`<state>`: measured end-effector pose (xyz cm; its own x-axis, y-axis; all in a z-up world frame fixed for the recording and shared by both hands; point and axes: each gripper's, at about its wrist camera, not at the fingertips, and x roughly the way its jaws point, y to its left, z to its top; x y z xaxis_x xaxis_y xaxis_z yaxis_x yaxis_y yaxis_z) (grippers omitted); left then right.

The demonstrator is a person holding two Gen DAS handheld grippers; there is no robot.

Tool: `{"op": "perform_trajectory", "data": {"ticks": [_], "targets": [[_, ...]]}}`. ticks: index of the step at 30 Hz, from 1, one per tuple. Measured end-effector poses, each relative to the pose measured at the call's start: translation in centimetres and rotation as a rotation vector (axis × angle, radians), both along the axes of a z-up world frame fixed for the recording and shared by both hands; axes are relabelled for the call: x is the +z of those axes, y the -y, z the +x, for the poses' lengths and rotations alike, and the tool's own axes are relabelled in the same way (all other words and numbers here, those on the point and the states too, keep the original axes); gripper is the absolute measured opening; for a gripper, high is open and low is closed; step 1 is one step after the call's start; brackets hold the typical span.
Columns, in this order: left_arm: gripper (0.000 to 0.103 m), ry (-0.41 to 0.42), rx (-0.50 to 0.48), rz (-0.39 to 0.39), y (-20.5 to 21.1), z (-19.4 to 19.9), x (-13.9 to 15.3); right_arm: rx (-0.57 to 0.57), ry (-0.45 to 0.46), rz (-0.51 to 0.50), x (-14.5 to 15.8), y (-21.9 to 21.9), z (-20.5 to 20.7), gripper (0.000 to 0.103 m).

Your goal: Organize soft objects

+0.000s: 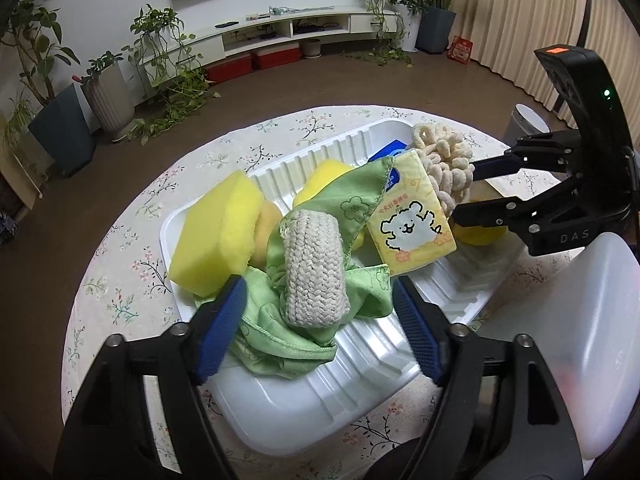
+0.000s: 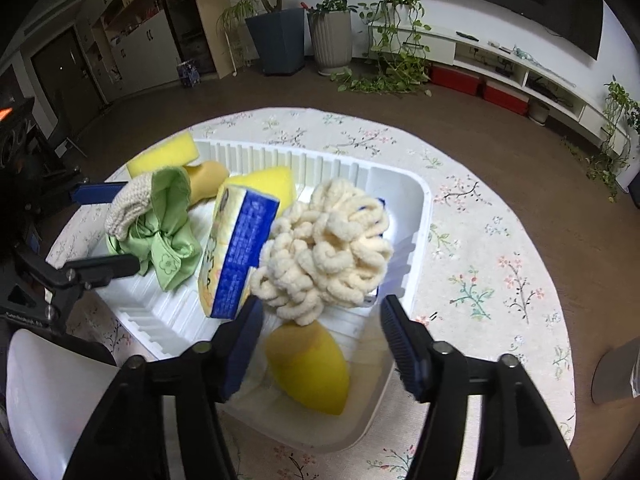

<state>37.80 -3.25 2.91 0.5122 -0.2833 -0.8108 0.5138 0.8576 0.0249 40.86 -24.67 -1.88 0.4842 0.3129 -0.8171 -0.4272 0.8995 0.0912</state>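
Note:
A white ribbed tray (image 1: 304, 392) (image 2: 416, 208) on the round table holds the soft things. In the left wrist view a knitted beige pad (image 1: 314, 266) lies on a crumpled green cloth (image 1: 280, 340), beside a yellow sponge (image 1: 216, 236) and a yellow tissue pack (image 1: 412, 224). My left gripper (image 1: 320, 328) is open, its jaws on either side of the cloth and pad. A cream chenille bundle (image 2: 332, 252) lies next to the tissue pack (image 2: 234, 252), with a yellow egg-shaped sponge (image 2: 308, 372) below it. My right gripper (image 2: 320, 344) is open over that sponge and appears in the left view as the right gripper (image 1: 466, 192).
A flowered tablecloth (image 2: 480, 260) covers the table. A white lid or container (image 1: 600, 320) stands at the tray's near side between the grippers. Several more sponges (image 2: 164, 154) lie in the tray's far part. Potted plants and a low TV shelf (image 1: 280, 28) line the room.

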Motion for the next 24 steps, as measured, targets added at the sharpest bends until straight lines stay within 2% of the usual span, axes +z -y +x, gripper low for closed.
{"op": "perform_trajectory", "data": {"ticks": [2,7,11,15,18,24], "targets": [[0.087,0.007,0.001,-0.003,-0.2,-0.1,0.1,-0.014,0.024,0.0,0.6,0.2,-0.2,0.08],[0.103,0.052,0.052,-0.031,-1.4,-0.4,1.3,-0.03,0.077,0.023,2.3,1.3,-0.7,0.091],[0.103,0.109,0.117,-0.047,-2.8,-0.5,2.8,-0.073,0.125,0.04,3.9,2.4,-0.9,0.103],[0.103,0.199,0.23,-0.045,-4.2,-1.6,5.2,-0.16,0.204,0.03,6.0,3.6,-1.8,0.103],[0.103,0.269,0.33,-0.013,-5.0,-3.5,7.0,-0.217,0.269,0.037,8.1,4.7,-3.6,0.103],[0.103,0.348,0.433,-0.041,-5.6,-9.7,10.0,-0.281,0.367,0.086,11.0,6.0,-10.5,0.103]]}}
